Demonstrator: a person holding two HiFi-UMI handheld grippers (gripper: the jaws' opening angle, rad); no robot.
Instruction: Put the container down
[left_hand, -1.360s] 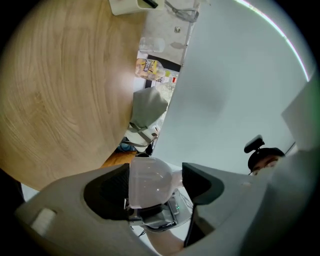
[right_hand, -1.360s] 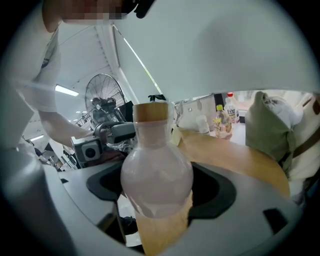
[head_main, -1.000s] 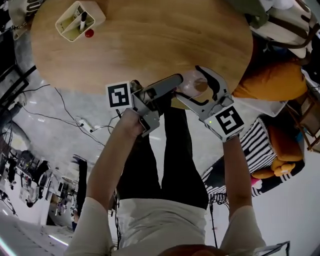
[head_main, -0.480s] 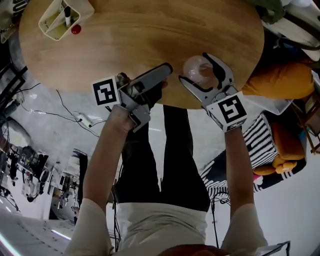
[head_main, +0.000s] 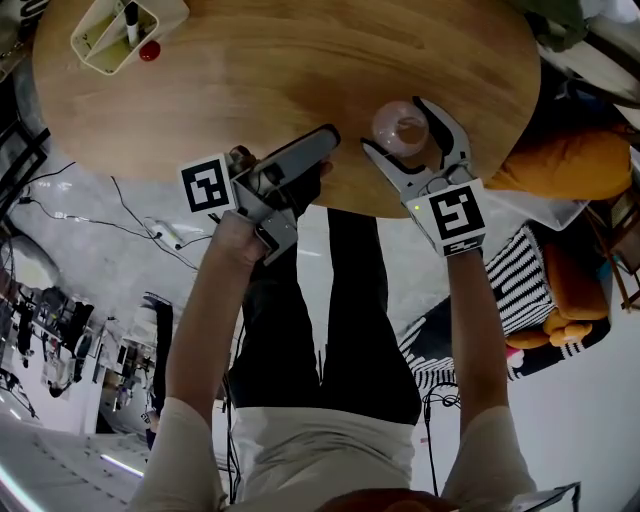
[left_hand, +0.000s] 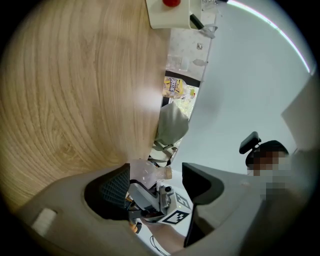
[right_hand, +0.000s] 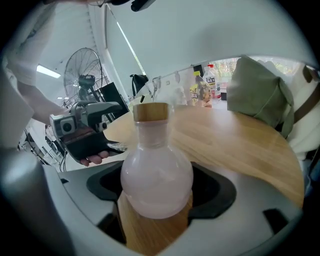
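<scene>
The container (head_main: 400, 127) is a round, cloudy pink flask with a cork-coloured cap. My right gripper (head_main: 397, 126) is shut on its belly, holding it upright over the near edge of the round wooden table (head_main: 280, 70). In the right gripper view the flask (right_hand: 156, 170) fills the gap between the jaws of that gripper (right_hand: 157, 192), with wood just under its base; whether it touches I cannot tell. My left gripper (head_main: 322, 142) hangs at the table's edge to the left of the flask, open and empty. Through its jaws (left_hand: 155, 185) the flask (left_hand: 145, 172) shows small.
A white desk organizer (head_main: 115, 30) with a marker and a red ball (head_main: 149, 50) stands at the table's far left. A green bag (right_hand: 260, 90) and bottles (right_hand: 202, 87) sit at the far side. An orange cushion (head_main: 560, 160) lies to the right, cables (head_main: 120, 225) on the floor.
My right gripper has carried the flask away from me, from beyond the table's rim to over the tabletop. The left gripper has drawn apart from it toward the left.
</scene>
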